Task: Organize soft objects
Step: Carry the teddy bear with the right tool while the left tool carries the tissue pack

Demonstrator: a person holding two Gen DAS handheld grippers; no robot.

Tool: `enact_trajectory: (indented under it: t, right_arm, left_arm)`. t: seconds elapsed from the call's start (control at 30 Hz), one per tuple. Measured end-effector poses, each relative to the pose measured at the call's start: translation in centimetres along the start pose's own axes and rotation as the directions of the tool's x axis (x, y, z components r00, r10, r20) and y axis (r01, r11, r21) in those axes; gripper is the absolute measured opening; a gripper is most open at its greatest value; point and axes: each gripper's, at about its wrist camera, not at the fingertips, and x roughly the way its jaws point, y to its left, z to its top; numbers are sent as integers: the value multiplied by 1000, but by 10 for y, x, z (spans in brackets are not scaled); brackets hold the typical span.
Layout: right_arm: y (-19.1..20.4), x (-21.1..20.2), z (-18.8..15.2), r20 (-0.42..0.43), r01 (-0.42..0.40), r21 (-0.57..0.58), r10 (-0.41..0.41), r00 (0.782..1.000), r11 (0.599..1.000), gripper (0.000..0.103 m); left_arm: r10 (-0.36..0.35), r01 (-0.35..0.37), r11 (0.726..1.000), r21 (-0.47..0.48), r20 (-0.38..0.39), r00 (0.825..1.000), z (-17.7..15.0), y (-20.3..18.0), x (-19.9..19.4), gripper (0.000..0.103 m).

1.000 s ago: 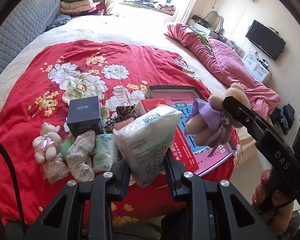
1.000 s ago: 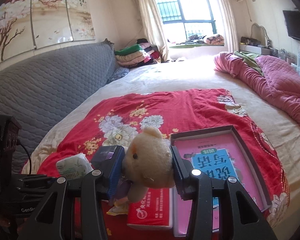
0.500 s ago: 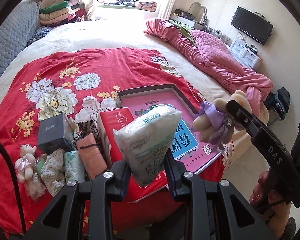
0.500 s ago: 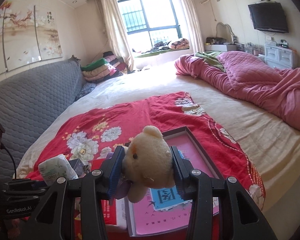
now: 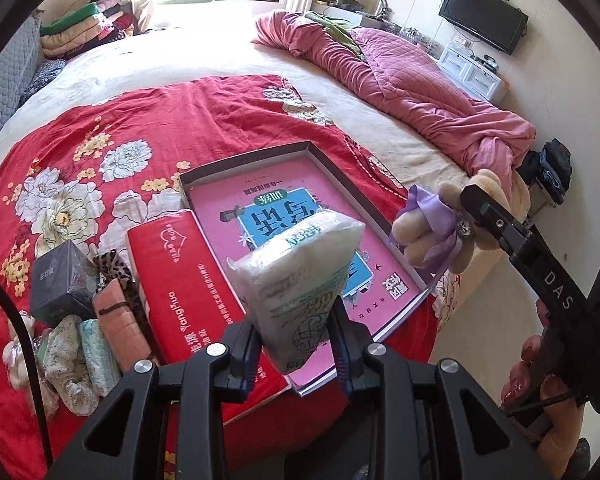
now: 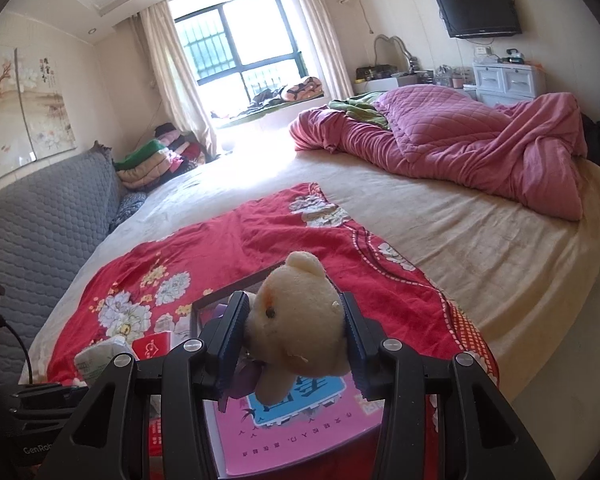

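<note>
Left gripper (image 5: 295, 334) was clamped on a tissue pack (image 5: 300, 280), fingers pinching its lower end, pack standing tall and held in the air over the near edge of the open box (image 5: 342, 184). Right gripper (image 6: 292, 332) was closed on a cream teddy bear (image 6: 296, 320), fingers squeezing the head from both sides, purple ribbon and legs hanging free; bear was also lifted, above the box's near right corner. The box sat on the red floral blanket (image 5: 204, 120) with a pink book (image 5: 300, 196) inside. A red package (image 5: 188, 280) lay just left of the box; further left of the box was a pile of a black cube box (image 5: 62, 284), small cloth items (image 5: 76, 356) and another small plush (image 5: 14, 356).

Judgement: both soft items were mid-carry, not yet placed. To do it well, lower each item until it rests before letting go, bear's dangling legs first. The pack was gripped low and looked top-heavy, so keep it upright and move slowly. Keep the two grippers from crossing; they were near each other.
</note>
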Motion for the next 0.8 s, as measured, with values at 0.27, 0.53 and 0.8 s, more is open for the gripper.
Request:
enact_trajectory:
  t: [0.27, 0.53, 0.8]
  right_arm:
    - [-16, 15, -11, -46, 19, 27, -18, 999, 999, 47]
    - [-34, 38, -26, -117, 41, 75, -32, 993, 996, 47]
    - [-37, 48, -32, -133, 42, 74, -32, 991, 996, 47]
  left_arm:
    - [0, 4, 999, 41, -82, 997, 4, -16, 37, 32]
    - [-8, 20, 998, 65, -177, 984, 1, -25, 73, 32]
    - [-13, 37, 995, 90, -253, 967, -6, -34, 100, 32]
